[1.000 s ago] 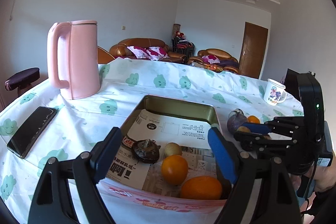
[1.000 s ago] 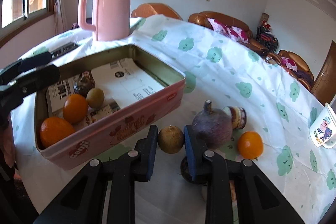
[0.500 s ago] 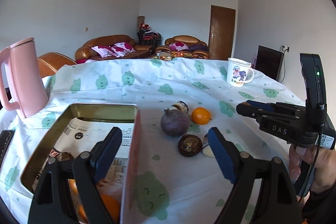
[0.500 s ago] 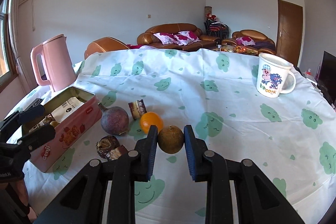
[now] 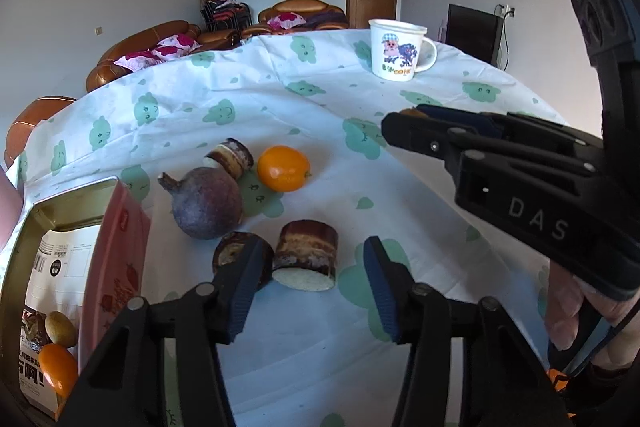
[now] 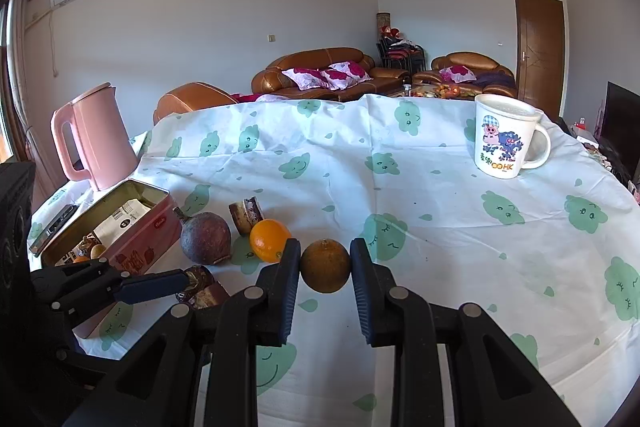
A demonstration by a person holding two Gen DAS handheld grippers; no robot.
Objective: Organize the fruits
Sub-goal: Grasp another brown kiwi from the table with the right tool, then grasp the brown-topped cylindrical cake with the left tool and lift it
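The pink tin, centred a second ago, is now seen at the left edge of the left wrist view. The left gripper has been narrowed around the brown roll on the desk, its fingers not yet touching. The brown fruit is kept clamped by the right gripper at lower centre.
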